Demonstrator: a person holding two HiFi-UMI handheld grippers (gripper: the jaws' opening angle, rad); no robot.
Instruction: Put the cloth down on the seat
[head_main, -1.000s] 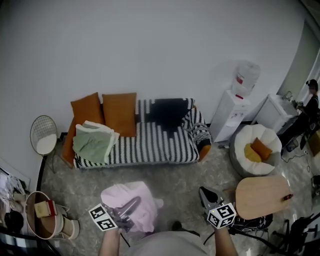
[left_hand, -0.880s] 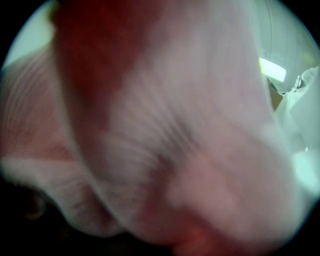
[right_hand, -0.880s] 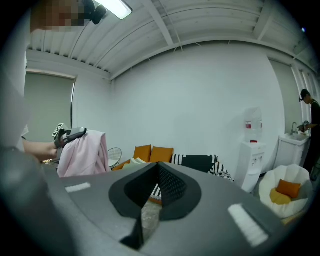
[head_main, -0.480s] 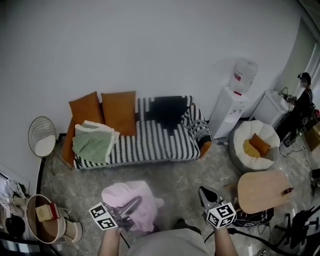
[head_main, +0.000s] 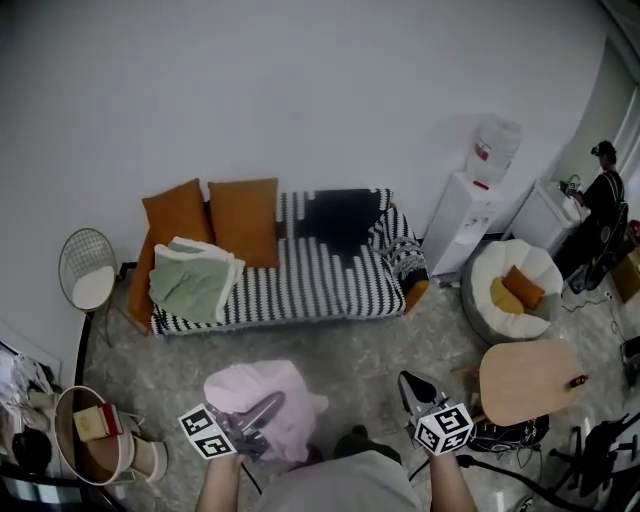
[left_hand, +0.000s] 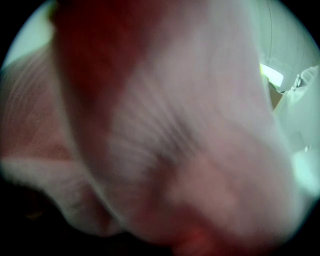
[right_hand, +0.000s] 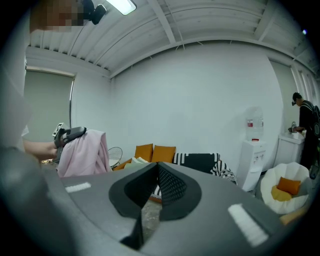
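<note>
A pink cloth hangs draped over my left gripper, low in the head view, with the jaws shut on it. In the left gripper view the pink cloth fills nearly everything and hides the jaws. The seat is a black-and-white striped sofa against the far wall, well beyond both grippers. My right gripper is held beside the cloth, shut and holding nothing. In the right gripper view its jaws meet at the tips, with the pink cloth to the left and the sofa ahead.
On the sofa lie two orange cushions, a folded green blanket and a black cloth. A wire chair and a basket stand left. At right are a water dispenser, a white beanbag, a round wooden table and a person.
The head view has shifted slightly. Both grippers and the pink cloth keep their places at the bottom of the view.
</note>
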